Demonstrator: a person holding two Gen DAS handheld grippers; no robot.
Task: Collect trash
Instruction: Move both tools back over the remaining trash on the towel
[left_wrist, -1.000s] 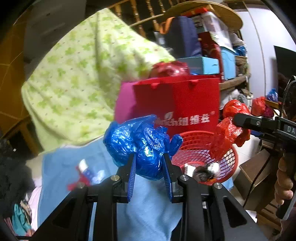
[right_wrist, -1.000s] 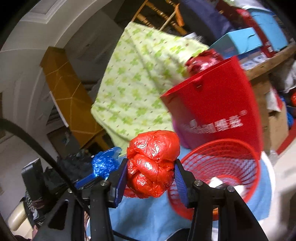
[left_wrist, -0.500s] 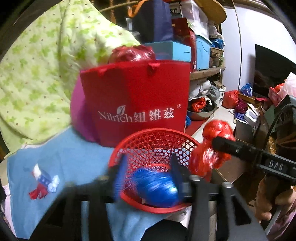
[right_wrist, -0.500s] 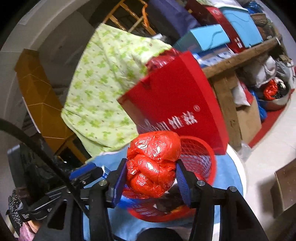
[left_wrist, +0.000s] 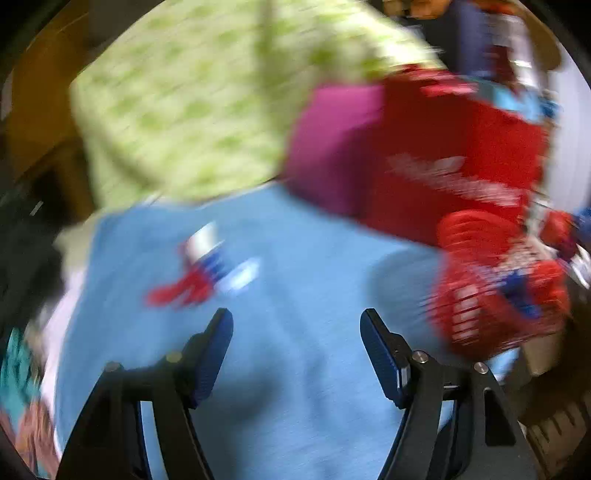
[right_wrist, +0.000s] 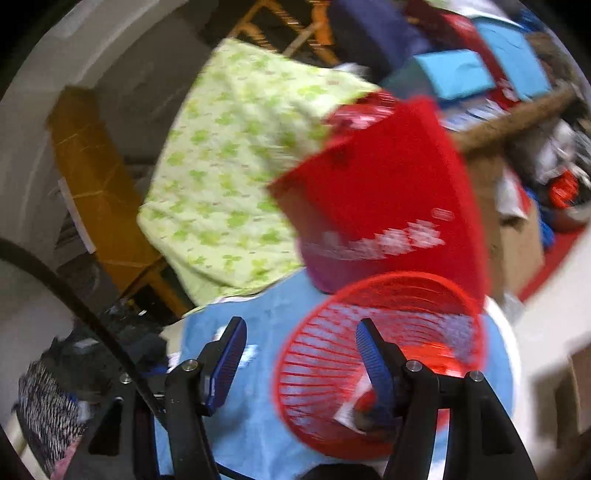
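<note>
Over blue cloth (left_wrist: 303, 266), empty left gripper (left_wrist: 296, 328) open

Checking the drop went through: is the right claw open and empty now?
Open and empty. The right claw has just been opening; its blue pads stand apart with nothing between them, above the red basket and blue cloth.
</note>
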